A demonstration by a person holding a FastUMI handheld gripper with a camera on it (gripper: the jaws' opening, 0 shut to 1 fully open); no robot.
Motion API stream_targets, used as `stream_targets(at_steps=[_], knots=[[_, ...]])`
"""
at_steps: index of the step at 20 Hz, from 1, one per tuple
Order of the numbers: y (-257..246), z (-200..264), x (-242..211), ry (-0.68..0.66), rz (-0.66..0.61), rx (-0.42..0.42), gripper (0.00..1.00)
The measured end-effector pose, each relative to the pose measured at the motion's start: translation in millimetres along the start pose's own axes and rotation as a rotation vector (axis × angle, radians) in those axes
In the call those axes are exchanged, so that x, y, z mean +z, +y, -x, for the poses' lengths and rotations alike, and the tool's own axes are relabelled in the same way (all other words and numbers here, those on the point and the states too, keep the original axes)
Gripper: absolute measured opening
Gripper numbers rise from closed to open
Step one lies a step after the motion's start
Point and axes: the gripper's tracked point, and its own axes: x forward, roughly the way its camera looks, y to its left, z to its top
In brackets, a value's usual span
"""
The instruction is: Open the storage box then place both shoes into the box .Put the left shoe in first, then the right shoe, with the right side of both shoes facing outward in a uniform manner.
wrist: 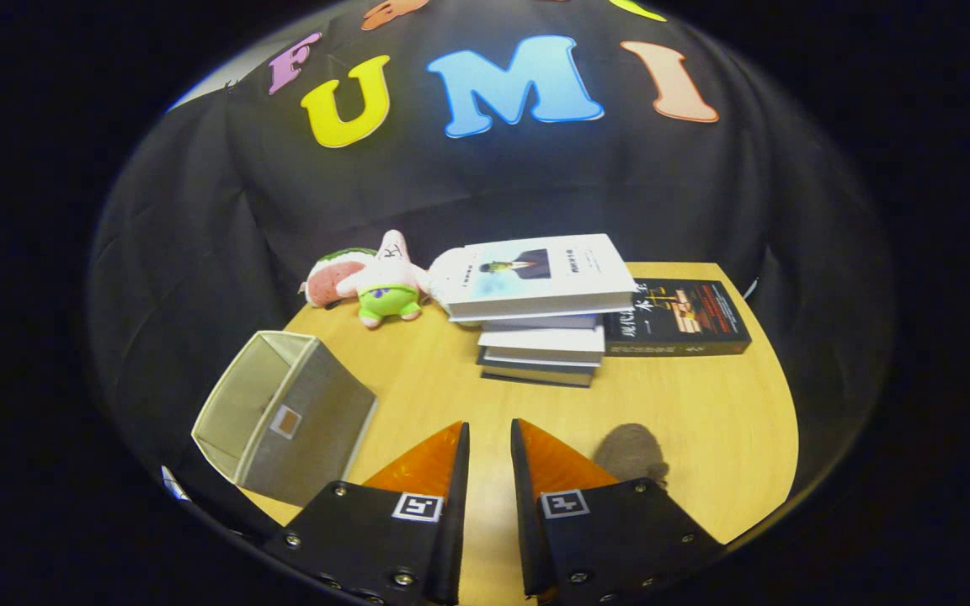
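Your table, from the fingers outward

Your gripper hangs over the table, fingers a little apart with nothing between. The storage box sits just left of them; a stack of books lies beyond, one book flat at its right, plush toys behind at its left.

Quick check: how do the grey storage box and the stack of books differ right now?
The storage box is grey fabric, lying on its side near the table's edge with its opening showing; the stack of books is mostly pale, with the top book askew. The box sits beside the gripper, whose fingers are slightly parted around nothing; the stack sits beyond them. Both rest on the wooden table.
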Motion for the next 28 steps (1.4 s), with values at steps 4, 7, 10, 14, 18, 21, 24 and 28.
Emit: stream_targets(at_steps=[4,7,10,14,18,21,24,28], knots=[[-62,2,-39,0.069,-0.015,-0.068,0.28],[-99,-1,-73,0.145,-0.001,-0.127,0.28],[-119,-1,-103,0.226,0.011,-0.153,0.28],[-122,-6,-121,0.298,0.046,-0.144,0.28],[-127,-18,-128,0.340,0.069,-0.163,0.28],[-129,-30,-131,0.358,0.036,-0.153,0.28],[-137,-27,-129,0.368,-0.032,-0.180,0.04],[-119,-12,-107,0.357,-0.103,-0.167,0.04]])
